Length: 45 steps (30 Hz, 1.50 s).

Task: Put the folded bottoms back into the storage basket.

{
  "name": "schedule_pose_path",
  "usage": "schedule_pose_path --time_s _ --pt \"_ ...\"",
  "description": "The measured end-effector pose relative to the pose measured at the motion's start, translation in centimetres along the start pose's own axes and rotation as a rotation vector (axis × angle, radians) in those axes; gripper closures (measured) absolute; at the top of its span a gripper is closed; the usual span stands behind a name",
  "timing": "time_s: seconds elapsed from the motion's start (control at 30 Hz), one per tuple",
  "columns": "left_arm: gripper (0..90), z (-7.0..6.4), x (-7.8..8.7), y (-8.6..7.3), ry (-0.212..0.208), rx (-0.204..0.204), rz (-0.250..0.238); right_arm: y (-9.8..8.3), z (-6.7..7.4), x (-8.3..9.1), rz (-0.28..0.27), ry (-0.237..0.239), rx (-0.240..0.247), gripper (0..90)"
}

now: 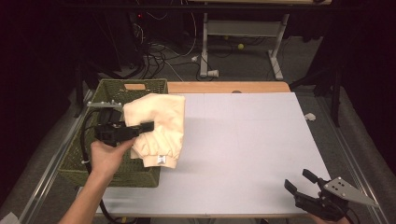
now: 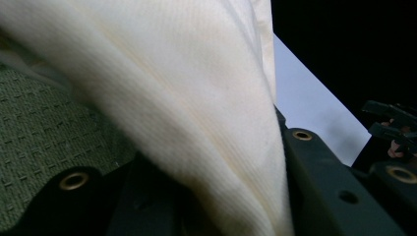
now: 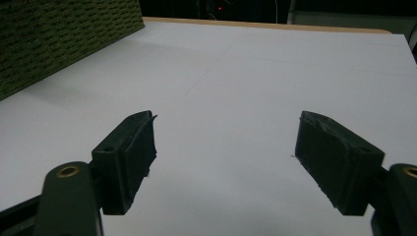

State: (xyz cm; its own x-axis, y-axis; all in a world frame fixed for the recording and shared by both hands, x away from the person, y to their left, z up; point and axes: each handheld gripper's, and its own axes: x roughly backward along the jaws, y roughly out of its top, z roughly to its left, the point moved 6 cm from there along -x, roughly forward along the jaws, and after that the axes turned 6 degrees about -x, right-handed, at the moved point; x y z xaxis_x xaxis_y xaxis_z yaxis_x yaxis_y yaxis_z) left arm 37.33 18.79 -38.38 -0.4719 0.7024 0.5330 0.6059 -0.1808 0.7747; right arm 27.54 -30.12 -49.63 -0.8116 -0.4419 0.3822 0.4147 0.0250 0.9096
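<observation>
A cream folded garment (image 1: 156, 126) hangs over the right rim of the green woven basket (image 1: 114, 91) at the table's left, partly above the white table top (image 1: 252, 135). My left gripper (image 1: 142, 127) is shut on the garment's left edge, the person's hand behind it. In the left gripper view the cream cloth (image 2: 196, 113) is pinched between the black jaws, with the basket weave (image 2: 34, 128) behind. My right gripper (image 1: 299, 182) rests at the table's front right corner, open, nothing between its fingers (image 3: 130, 152).
The basket wall (image 3: 54, 39) stands at the far left in the right gripper view. A wooden strip (image 1: 229, 87) runs along the table's far edge. Beyond it are desk legs (image 1: 204, 46) and cables on the floor. A small white object (image 1: 309, 116) lies off the right edge.
</observation>
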Motion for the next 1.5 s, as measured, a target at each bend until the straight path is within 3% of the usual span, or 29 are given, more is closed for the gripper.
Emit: schedule_pose_path --time_s 0.97,1.5 --pt "68.2 2.7 4.3 -1.7 0.092 0.047 -0.055 0.0 0.1 -0.1 0.005 -0.004 0.001 23.8" --pt "68.2 5.0 4.9 -2.4 0.176 0.077 -0.051 0.0 0.0 0.0 0.003 -0.006 0.003 23.8"
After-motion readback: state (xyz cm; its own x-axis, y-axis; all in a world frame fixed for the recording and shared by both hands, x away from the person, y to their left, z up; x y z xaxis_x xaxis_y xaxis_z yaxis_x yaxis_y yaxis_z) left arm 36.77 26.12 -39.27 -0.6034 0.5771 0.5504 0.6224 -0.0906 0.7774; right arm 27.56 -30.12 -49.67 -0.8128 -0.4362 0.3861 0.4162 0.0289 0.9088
